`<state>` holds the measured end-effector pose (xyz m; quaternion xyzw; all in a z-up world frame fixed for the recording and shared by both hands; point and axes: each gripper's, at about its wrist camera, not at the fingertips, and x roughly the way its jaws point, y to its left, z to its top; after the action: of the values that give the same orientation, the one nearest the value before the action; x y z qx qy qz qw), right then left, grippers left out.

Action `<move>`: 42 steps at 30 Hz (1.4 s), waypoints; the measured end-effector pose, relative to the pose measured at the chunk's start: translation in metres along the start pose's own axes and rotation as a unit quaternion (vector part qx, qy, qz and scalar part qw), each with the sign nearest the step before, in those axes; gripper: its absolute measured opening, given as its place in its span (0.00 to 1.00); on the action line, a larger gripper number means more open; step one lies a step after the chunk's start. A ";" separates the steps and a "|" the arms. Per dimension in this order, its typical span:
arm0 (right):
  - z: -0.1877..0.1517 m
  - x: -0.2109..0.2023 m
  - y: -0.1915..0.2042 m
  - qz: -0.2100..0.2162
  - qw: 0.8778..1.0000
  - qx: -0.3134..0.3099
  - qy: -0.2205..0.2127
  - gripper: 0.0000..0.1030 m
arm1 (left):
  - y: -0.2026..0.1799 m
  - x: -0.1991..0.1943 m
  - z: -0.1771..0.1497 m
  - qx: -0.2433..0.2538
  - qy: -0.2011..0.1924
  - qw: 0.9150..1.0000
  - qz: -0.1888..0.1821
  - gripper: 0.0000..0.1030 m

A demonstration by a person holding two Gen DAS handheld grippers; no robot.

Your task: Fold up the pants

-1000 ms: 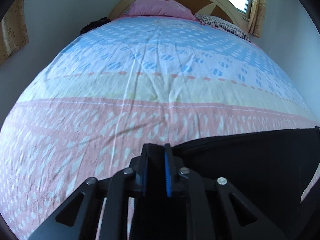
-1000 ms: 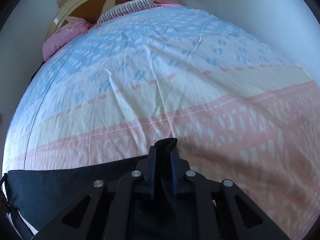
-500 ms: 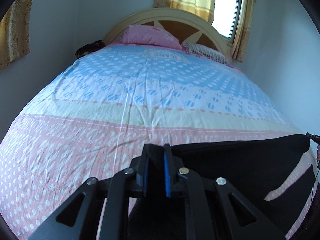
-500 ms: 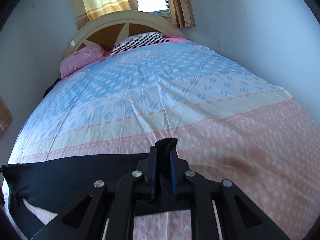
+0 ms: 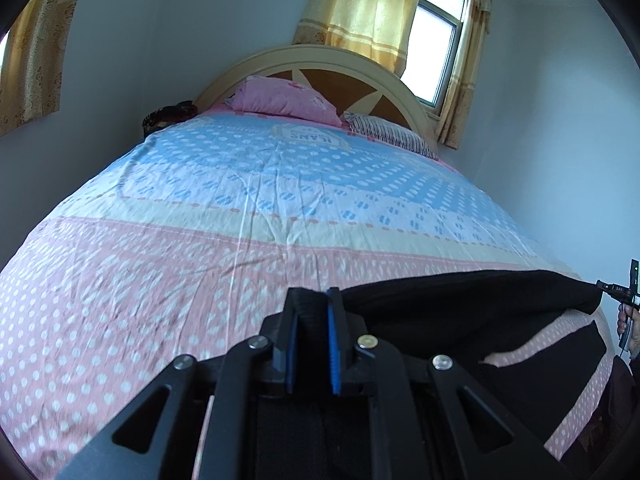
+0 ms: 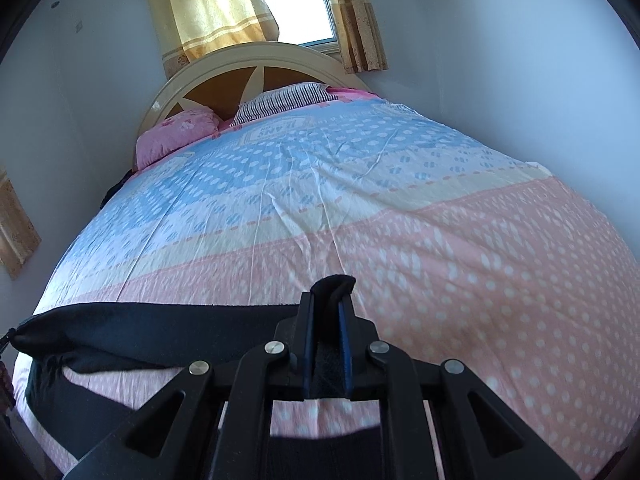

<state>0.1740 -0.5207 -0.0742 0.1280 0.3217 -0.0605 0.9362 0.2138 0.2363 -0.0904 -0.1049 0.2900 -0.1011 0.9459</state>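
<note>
Where the blue-padded fingers (image 5: pixel 332 344) of the left gripper (image 5: pixel 312 312) meet, they are clamped on a thick bunched fold of the black fabric pants (image 5: pixel 460 304), the cloth filling the narrow gap between the pads. The right gripper (image 6: pixel 327 312) is likewise closed on another part of the same pants (image 6: pixel 152 332), a rounded tuft of dark cloth sticking out past its fingertips. Between the two grips the garment hangs as a taut, slightly sagging band raised above the near end of the bed, with a lower portion drooping down to lie on the pink dotted part of the bedsheet (image 5: pixel 140 280). In the left wrist view the band runs off to the right, where the tip of the other gripper and part of a hand (image 5: pixel 628 320) appear at the frame's edge. Beyond the pants, the sheet changes from pink with white dots to a pale yellow stripe and then to blue and white with dots. At the far end lie a pink floral pillow (image 5: pixel 284 100) and a black-and-white striped pillow (image 5: pixel 384 132), against a cream arched headboard with brown panels (image 5: pixel 340 64). Above it yellow patterned curtains (image 5: pixel 364 4) frame a bright window (image 5: pixel 436 52), set in pale grey-blue walls.
</note>
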 end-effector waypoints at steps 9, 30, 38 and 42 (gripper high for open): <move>-0.045 -0.036 -0.020 -0.001 1.000 0.003 0.021 0.10 | 0.005 -0.027 -0.044 0.002 0.003 1.000 -0.017 0.13; -0.079 -0.095 0.083 -0.050 0.984 -0.171 0.005 0.43 | -0.012 -0.036 -0.094 0.153 0.019 0.988 0.030 0.19; -0.160 -0.057 0.272 0.117 0.913 -0.382 0.082 0.43 | -0.028 -0.041 -0.104 0.261 0.029 0.964 0.051 0.20; -0.196 -0.030 0.336 0.169 0.879 -0.430 0.120 0.43 | -0.030 -0.040 -0.106 0.287 0.040 0.956 0.048 0.20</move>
<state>0.1014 -0.1428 -0.1369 -0.2288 0.3997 0.2586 0.8491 0.1172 0.2023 -0.1476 0.1893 0.2909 -0.1385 0.9276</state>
